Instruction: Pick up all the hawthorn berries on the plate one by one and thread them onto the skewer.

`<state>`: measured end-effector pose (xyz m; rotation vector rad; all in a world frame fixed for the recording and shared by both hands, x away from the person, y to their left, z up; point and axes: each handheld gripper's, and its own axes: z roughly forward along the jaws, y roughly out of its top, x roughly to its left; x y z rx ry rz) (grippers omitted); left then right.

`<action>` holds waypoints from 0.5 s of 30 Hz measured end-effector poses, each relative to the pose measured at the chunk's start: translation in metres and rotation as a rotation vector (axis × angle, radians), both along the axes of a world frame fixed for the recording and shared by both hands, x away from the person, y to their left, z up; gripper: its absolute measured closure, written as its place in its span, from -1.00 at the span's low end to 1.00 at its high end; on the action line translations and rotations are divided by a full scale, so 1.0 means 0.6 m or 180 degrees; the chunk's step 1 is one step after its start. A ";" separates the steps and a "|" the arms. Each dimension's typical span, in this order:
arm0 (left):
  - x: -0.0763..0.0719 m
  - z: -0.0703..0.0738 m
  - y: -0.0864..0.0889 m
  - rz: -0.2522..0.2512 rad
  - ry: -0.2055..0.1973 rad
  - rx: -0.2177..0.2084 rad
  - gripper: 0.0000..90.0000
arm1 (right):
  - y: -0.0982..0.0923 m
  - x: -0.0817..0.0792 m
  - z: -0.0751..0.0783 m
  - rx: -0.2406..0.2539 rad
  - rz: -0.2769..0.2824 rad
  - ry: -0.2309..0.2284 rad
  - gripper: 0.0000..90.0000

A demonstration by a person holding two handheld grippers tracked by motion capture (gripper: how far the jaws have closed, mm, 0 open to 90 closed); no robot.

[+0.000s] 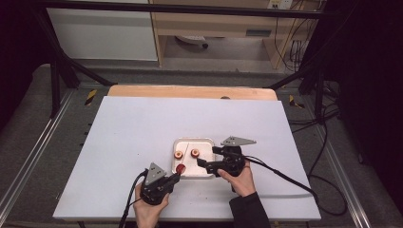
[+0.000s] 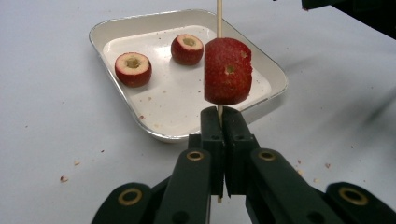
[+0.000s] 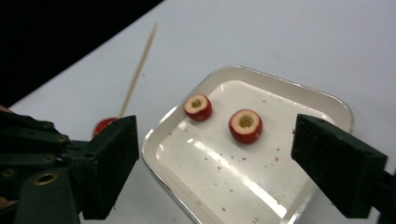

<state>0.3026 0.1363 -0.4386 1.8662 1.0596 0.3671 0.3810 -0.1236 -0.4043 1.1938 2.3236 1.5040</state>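
- Left gripper point(image 2: 219, 114) clamps a thin wooden skewer point(image 2: 218, 18) threaded through a rough red fruit piece point(image 2: 228, 71), just above its jaws.
- Right gripper point(image 3: 212, 154) gapes wide, empty, over the glossy white tray point(image 3: 327, 100) holding two cored fruit halves point(image 3: 245, 125).

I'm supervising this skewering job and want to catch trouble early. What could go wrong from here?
The left tongs pinch only the thin skewer just below the threaded fruit piece, so the stick may twist or slip when more fruit is pushed on. The right tongs stand open above the tray; the two cored fruit pieces are small and round and may roll away when gripped.
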 end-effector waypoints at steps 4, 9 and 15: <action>-0.004 0.000 0.005 -0.0016 -0.0008 0.0039 0.96 | -0.005 0.011 0.000 -0.0239 0.0030 0.0009 -0.78; -0.007 -0.001 0.011 -0.0030 -0.0022 0.0076 0.96 | -0.002 0.022 0.000 -0.0523 0.0087 0.0016 -0.83; -0.009 -0.004 0.015 -0.0047 -0.0020 0.0096 0.96 | 0.011 0.037 0.005 -0.0842 0.0208 0.0096 -0.84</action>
